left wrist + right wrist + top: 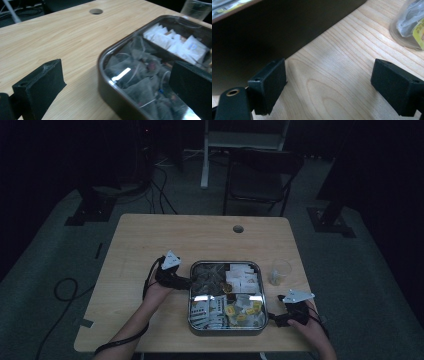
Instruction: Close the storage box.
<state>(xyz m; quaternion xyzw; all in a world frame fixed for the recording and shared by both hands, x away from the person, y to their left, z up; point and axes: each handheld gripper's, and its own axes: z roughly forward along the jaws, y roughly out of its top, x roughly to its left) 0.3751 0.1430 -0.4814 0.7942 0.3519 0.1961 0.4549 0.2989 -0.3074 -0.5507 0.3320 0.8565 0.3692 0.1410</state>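
Presently, item one: metal tray (192,320), sitting toward the near edge of the tabletop (150,240), divided into compartments. Grey mesh tea bags (140,72) are lying in its far-left compartment, white sachets (172,41) in the far-right one.

Item two: left gripper (186,281), hovering at the tray's left wall, jaws standing spread wide, one outside the rim and one over the tea bags, pinching nothing.

Item three: right gripper (272,318), resting by the tray's near-right corner, jaws spread, bare wood between them.

Item four: clear plastic cup (280,272), standing near the tabletop's right edge, just beside the tray.
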